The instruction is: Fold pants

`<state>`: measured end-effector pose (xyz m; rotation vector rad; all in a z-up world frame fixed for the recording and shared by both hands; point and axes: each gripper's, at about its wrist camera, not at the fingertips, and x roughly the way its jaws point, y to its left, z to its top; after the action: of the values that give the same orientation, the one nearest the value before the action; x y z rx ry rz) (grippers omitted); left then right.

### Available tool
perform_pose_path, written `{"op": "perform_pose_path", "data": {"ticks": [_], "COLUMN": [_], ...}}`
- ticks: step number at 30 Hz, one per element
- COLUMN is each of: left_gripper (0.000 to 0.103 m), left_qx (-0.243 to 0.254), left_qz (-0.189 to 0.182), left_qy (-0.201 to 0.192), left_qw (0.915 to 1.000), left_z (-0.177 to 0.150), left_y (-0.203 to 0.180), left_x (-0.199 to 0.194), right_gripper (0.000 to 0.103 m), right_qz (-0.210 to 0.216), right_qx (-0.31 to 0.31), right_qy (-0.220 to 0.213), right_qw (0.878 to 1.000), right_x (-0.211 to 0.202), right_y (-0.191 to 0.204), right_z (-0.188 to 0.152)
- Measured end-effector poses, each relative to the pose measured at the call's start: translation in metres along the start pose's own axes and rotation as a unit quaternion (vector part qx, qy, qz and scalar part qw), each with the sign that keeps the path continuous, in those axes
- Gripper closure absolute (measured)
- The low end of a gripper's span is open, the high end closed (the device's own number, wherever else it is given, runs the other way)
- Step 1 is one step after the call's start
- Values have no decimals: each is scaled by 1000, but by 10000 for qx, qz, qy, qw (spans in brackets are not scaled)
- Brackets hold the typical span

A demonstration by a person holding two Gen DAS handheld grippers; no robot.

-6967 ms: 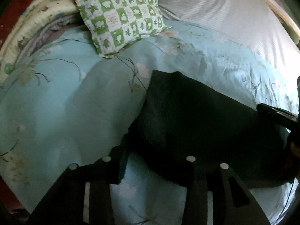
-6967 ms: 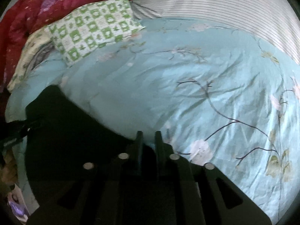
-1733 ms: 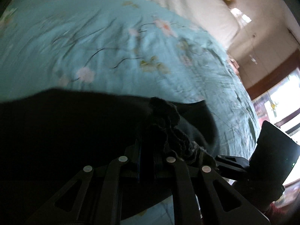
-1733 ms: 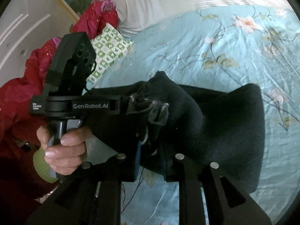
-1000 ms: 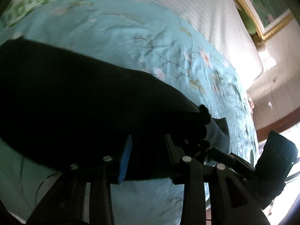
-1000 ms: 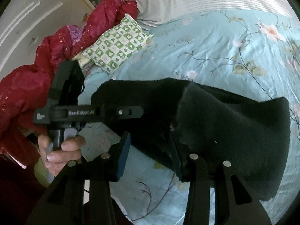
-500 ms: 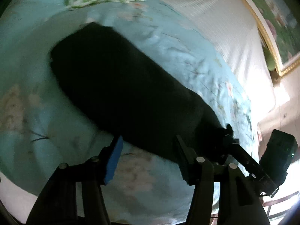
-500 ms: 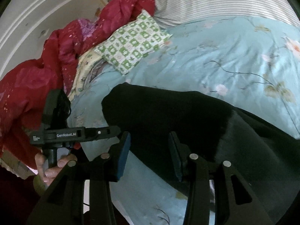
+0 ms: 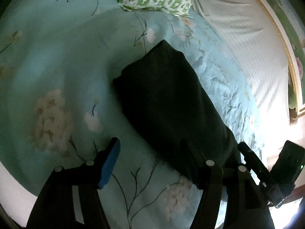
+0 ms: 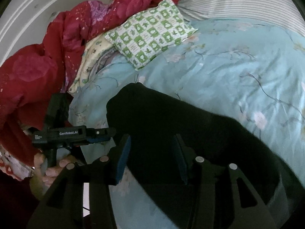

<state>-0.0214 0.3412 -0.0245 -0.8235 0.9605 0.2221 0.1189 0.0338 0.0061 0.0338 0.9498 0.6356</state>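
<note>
The black pants [image 9: 167, 99] lie folded in a long strip on the light blue floral bedspread [image 9: 57, 61]; they also show in the right wrist view [image 10: 171, 118]. My left gripper [image 9: 150, 145] is open and empty, just above the near edge of the pants. My right gripper [image 10: 152, 143] is open and empty over the pants' near part. The left gripper's body [image 10: 72, 133] shows in the right wrist view, held by a hand. The right gripper's body [image 9: 286, 166] shows at the lower right of the left wrist view.
A green and white checked pillow [image 10: 150, 30] lies beyond the pants. A red quilt [image 10: 47, 57] is heaped at the left. A striped sheet [image 9: 247, 38] covers the far side of the bed, with a framed picture [image 9: 293, 38] behind.
Both grippers let go of the pants and opened. They drew back from the cloth, which now lies flat in a folded strip on the bed.
</note>
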Motion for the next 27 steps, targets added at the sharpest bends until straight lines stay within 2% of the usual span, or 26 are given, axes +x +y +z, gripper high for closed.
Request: {"op": "perform_pose_path", "data": {"ticks": [5, 9, 16, 24, 25, 27], "left_gripper": [33, 32, 32, 35, 37, 51], "left_qx": [-87, -190, -172, 30, 88, 146], "left_qz": [-157, -271, -410, -328, -275, -74], "left_qy": [50, 38, -135, -373, -400, -477], "left_qw": [9998, 9994, 9989, 9988, 9988, 9987], "left_z": [8, 13, 20, 19, 19, 21], "left_y": [1, 6, 10, 7, 5, 2], "left_x": [10, 16, 21, 23, 23, 25], "right_gripper": [55, 49, 47, 47, 47, 47], "right_qz": [29, 134, 258, 784, 855, 950], "right_qx": [-271, -454, -793, -1111, -1106, -1135], "right_qy": [272, 511, 999, 1754, 1827, 1946], "right_qw": [9993, 9976, 9915, 9751, 9732, 9696], "right_x": [25, 50, 104, 162, 167, 177], "right_y": [4, 7, 3, 12, 12, 16], "right_z": [27, 50, 83, 102, 102, 104]}}
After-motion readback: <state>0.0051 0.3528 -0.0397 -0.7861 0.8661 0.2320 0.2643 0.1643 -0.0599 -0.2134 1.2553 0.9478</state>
